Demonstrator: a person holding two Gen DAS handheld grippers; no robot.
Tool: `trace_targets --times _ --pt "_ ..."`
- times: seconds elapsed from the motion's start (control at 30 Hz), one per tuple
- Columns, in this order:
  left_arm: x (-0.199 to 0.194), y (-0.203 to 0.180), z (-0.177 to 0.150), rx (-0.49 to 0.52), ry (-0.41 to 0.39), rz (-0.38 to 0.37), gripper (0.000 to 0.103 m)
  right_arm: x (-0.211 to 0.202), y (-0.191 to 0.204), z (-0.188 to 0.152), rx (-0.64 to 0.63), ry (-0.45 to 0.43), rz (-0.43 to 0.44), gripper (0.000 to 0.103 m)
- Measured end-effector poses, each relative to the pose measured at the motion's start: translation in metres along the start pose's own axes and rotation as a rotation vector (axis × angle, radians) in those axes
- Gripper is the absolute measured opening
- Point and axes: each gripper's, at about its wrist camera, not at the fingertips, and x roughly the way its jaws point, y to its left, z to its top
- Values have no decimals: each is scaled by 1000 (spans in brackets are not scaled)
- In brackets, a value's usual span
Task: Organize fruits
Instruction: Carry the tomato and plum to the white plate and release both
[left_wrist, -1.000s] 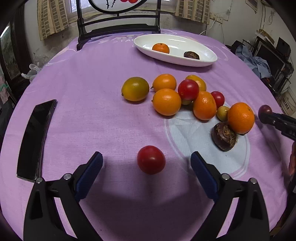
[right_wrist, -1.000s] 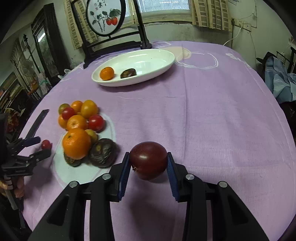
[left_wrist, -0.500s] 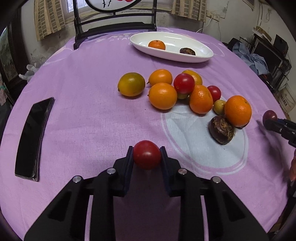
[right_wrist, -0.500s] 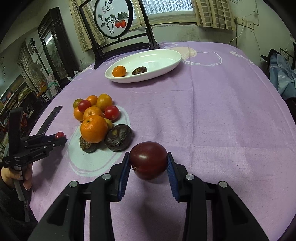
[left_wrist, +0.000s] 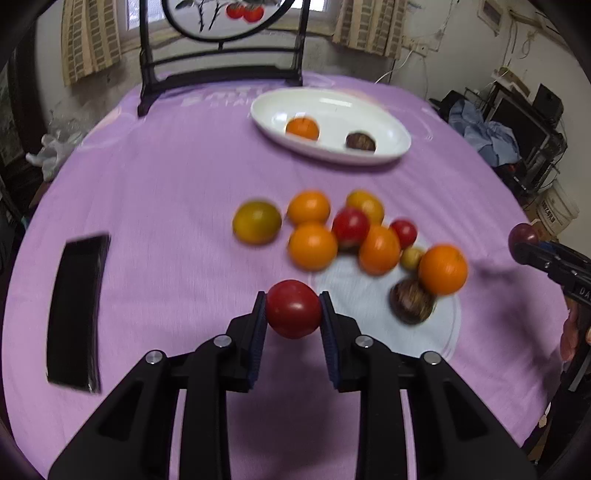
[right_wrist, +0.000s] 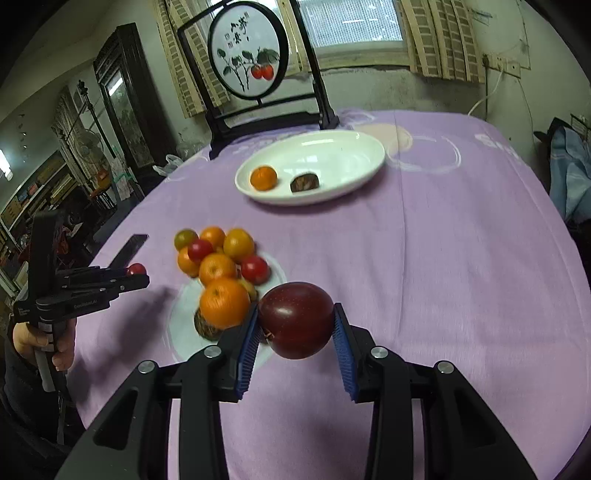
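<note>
Two grippers, each loaded: left gripper (left_wrist: 293, 310) pinching red tomato (left_wrist: 293, 308), mid-frame; right gripper (right_wrist: 295, 326) clamping dark plum (right_wrist: 295, 319), possibly passionfruit.

R gripper (right_wrist: 295, 326) clamped on dark red fruit (right_wrist: 295, 320), L gripper (right_wrist: 137, 276) pinching small red tomato (right_wrist: 136, 268), white dish (right_wrist: 332, 155) beyond

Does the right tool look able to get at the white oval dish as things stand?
Probably yes: the right tool, shut on a dark red plum, faces the white oval dish across bare purple tablecloth.
</note>
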Motion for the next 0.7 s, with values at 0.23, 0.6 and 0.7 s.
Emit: trace_targets --times 0.23,0.6,0.7 --pt "15 -8 72 20 -32 -8 27 19 14 52 -49 -27 7 39" --pt "98 -14 185 60 -39 142 27 115 -4 141 -91 25 -84 39" --pt "123 -8 202 43 -13 156 27 146 -17 151 -85 60 -115 39"
